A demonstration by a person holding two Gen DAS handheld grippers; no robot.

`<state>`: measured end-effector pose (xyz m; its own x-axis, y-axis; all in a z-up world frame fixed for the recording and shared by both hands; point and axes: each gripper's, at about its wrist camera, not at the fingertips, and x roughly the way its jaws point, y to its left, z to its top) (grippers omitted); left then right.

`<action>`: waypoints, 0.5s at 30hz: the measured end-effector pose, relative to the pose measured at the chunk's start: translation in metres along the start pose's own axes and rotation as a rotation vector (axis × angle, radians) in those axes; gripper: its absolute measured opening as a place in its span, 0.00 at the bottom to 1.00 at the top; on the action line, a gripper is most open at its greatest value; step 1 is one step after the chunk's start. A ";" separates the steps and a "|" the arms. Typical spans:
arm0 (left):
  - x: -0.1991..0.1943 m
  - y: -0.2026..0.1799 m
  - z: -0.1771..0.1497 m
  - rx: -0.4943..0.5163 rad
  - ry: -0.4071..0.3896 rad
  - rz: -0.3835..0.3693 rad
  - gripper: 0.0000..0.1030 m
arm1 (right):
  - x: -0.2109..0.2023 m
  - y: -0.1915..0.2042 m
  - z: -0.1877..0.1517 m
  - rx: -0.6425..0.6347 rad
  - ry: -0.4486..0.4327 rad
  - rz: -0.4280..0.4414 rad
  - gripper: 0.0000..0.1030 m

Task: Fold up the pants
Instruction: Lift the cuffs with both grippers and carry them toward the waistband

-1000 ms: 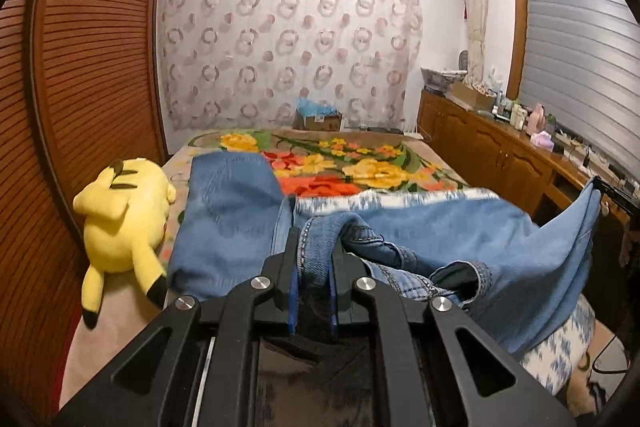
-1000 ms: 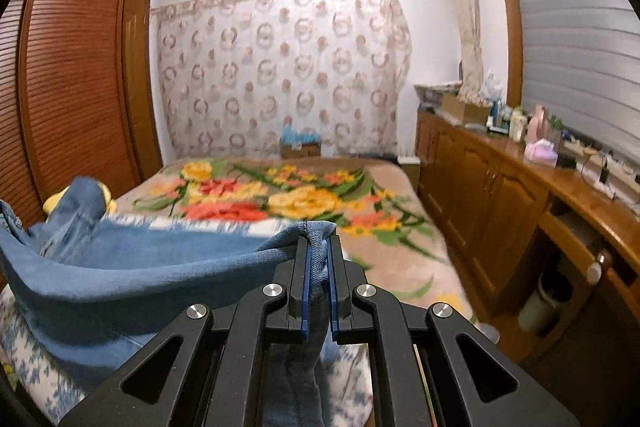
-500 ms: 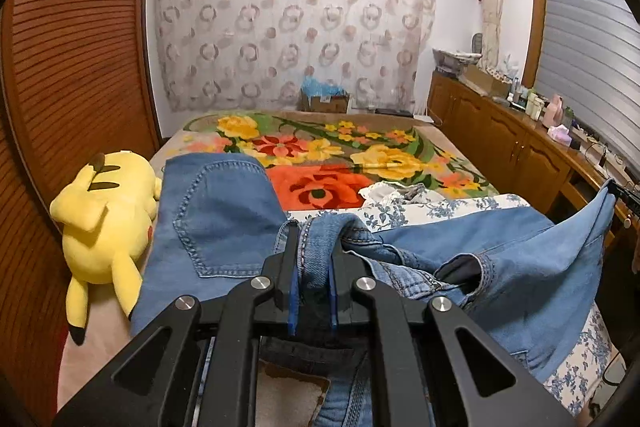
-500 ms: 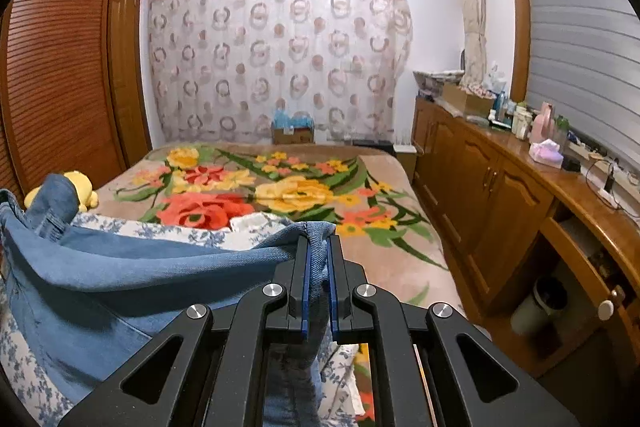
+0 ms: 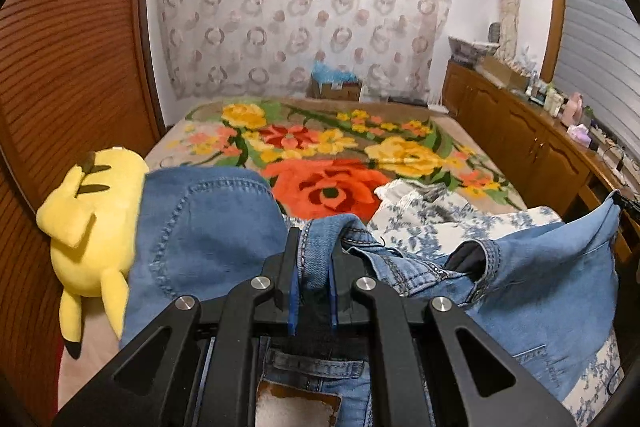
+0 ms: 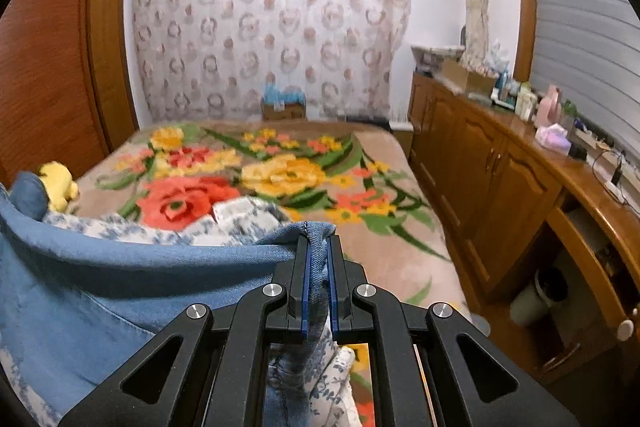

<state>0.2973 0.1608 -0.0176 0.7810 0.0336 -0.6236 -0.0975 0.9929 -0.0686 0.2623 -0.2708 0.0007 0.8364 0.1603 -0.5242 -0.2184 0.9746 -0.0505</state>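
Presently, the left claw (image 5: 313, 259) is clenched on a fold of the jeans (image 5: 208, 227) at the waistband, denim bunched between its two fingers (image 5: 291, 267). A brown patch label (image 5: 296, 405) on the waistband shows beneath the claw body. The seat panel with its stitched back pocket (image 5: 216, 223) rises to the left of the claw, just beside a yellow plush toy (image 5: 90, 223) that lies at the bed's left edge against the wooden wardrobe door (image 5: 72, 47).

The right claw (image 6: 318, 259) is likewise clenched on the jeans (image 6: 120, 283), gripping a hemmed edge of the denim pinched upright between the fingers (image 6: 301, 267). From that grip the fabric runs off to the left as a taut upper edge, sagging below it. In the left view the same span of denim extends to the right edge of the frame, a dark inner pocket lining (image 5: 470, 259) exposed along it.

The jeans are held up over the near end of the bed (image 6: 400, 251), above a blue-and-white floral sheet (image 5: 432, 223) that lies rumpled on a floral blanket (image 6: 280, 179). A wooden counter (image 6: 532, 155) with cabinet doors runs along the right side of the bed, carrying bottles and small items. A patterned curtain (image 6: 272, 27) covers the far wall.
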 end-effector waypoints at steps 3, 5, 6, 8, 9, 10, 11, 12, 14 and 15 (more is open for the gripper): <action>0.014 -0.001 -0.003 0.006 0.033 0.013 0.12 | 0.019 0.008 0.003 -0.015 0.035 -0.011 0.07; 0.021 -0.003 -0.006 0.016 0.059 0.025 0.12 | 0.029 0.011 0.007 -0.017 0.056 -0.017 0.07; 0.023 -0.005 -0.007 0.025 0.069 0.030 0.13 | 0.034 0.012 0.009 -0.014 0.071 -0.022 0.07; 0.025 -0.007 -0.009 0.035 0.080 0.040 0.18 | 0.038 0.016 0.014 -0.017 0.093 -0.017 0.07; 0.023 -0.008 -0.010 0.043 0.082 0.050 0.25 | 0.038 0.018 0.016 -0.017 0.105 -0.005 0.11; 0.022 -0.008 -0.010 0.044 0.081 0.054 0.33 | 0.039 0.020 0.016 -0.019 0.112 -0.003 0.12; 0.019 -0.008 -0.010 0.044 0.077 0.059 0.38 | 0.037 0.021 0.020 -0.020 0.114 -0.009 0.14; 0.016 -0.007 -0.010 0.042 0.074 0.064 0.49 | 0.036 0.022 0.021 -0.023 0.115 -0.012 0.19; 0.012 -0.005 -0.011 0.036 0.076 0.063 0.61 | 0.031 0.024 0.026 -0.028 0.109 -0.020 0.34; 0.009 -0.005 -0.011 0.033 0.074 0.048 0.72 | 0.029 0.024 0.027 -0.027 0.104 -0.021 0.43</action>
<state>0.2979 0.1546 -0.0315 0.7281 0.0741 -0.6815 -0.1129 0.9935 -0.0125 0.2954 -0.2379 0.0073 0.7845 0.1218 -0.6081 -0.2165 0.9726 -0.0845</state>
